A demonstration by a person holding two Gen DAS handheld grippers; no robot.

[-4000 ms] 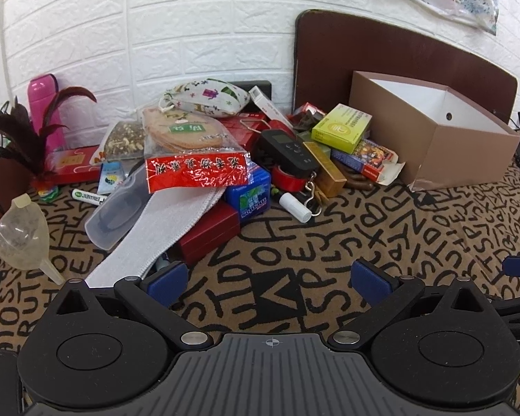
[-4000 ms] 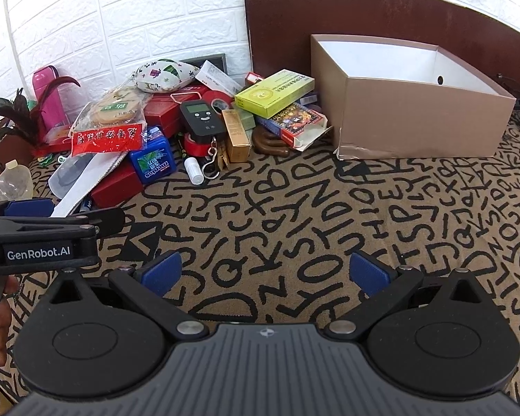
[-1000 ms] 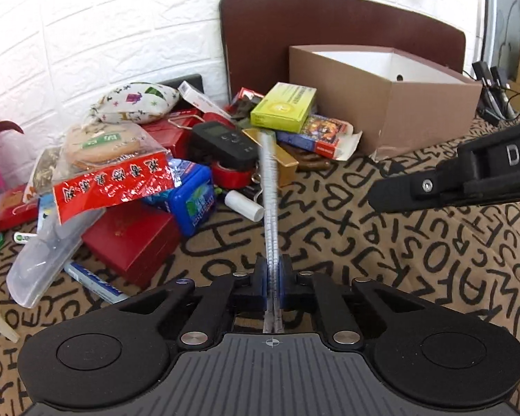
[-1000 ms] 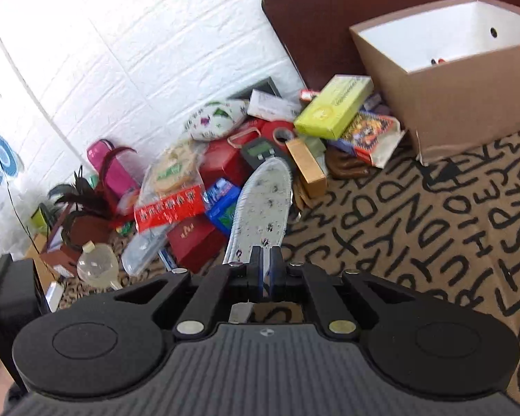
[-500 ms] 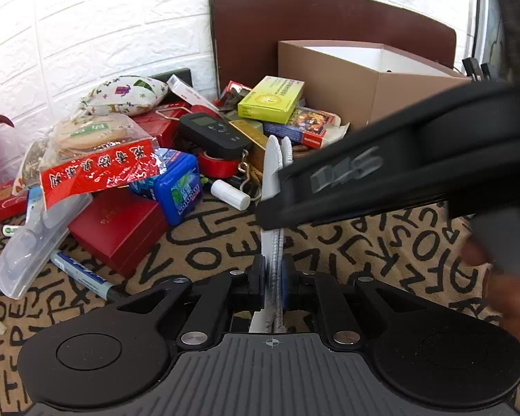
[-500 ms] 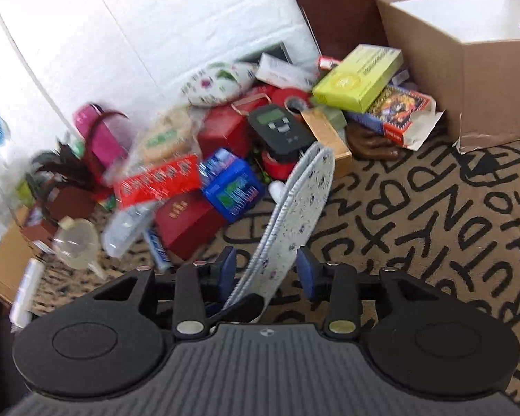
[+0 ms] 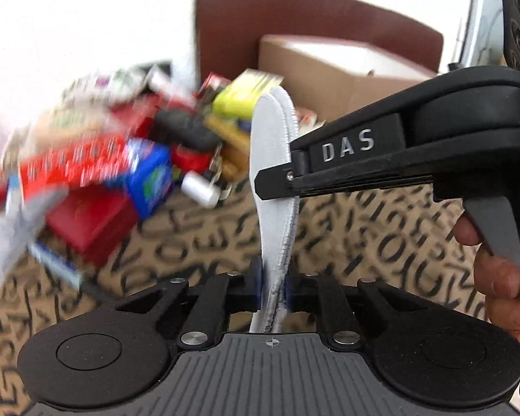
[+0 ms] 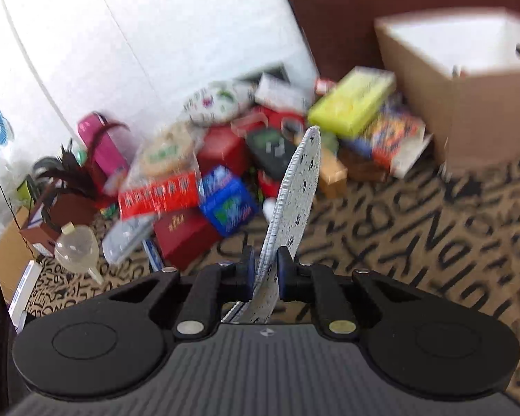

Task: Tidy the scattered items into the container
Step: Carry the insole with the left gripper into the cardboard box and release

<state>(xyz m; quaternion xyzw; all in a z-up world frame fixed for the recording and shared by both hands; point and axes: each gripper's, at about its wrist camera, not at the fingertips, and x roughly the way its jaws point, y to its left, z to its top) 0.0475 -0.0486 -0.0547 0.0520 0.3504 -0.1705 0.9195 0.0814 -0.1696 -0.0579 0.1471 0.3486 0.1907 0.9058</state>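
A long white insole stands edge-on in my left gripper, which is shut on its near end; it looks like two layers. My right gripper reaches in from the right and pinches the same insole at mid-length. In the right wrist view the speckled insole sticks up between the blue pads of the right gripper, whose jaws are closing and press on it. The open brown cardboard box stands at the back right, also seen as the box with white inner walls.
A blurred pile of items lies by the white wall: red boxes, a blue box, a yellow-green box, a clear funnel, a potted plant. The lettered cloth covers the table. A hand holds the right gripper's handle.
The right gripper's jaws, apart around the insole half a second ago, have closed on it. In the left view the right gripper has drawn back to the right. Both views are motion-blurred now.
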